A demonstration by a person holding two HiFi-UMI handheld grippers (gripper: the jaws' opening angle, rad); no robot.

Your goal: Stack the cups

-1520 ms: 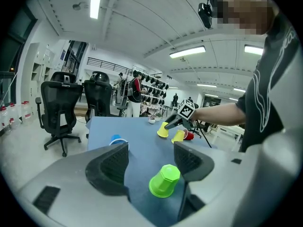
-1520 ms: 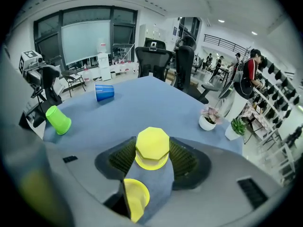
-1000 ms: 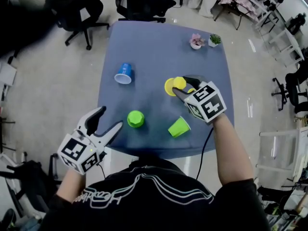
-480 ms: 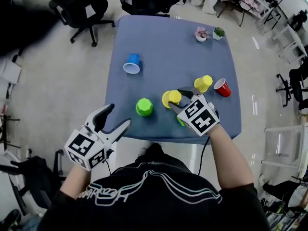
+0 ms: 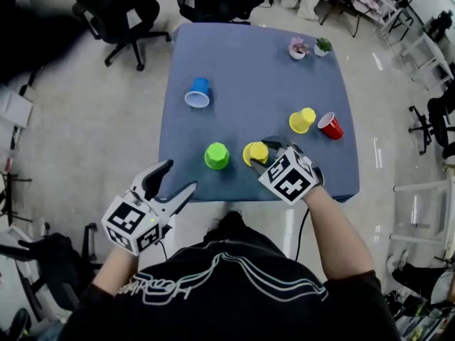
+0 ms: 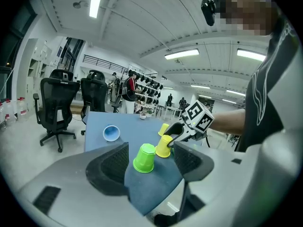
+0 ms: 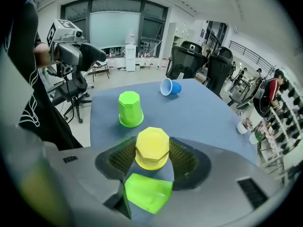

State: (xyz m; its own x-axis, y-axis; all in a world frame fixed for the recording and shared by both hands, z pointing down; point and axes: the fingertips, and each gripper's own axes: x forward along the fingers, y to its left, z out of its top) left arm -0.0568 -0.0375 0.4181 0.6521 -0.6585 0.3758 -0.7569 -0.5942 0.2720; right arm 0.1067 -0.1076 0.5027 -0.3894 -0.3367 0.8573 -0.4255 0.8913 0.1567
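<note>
Two grippers logged. Our left gripper hangs wide open and empty off the table's near-left edge. A green cup stands inverted near-centre. Just right, our right gripper clamps the yellow cup by its walls. We judge it light, thin and crushable: squeeze gently.

Pale floor; black office chairs by the blue table; ceiling striplights.

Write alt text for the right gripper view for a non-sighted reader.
The right hand-held gripper clamps an upside-down yellow cup over a blue table, a light green cup on its side showing just below it. Further off, a green cup stands upside down and a blue cup lies on its side.
</note>
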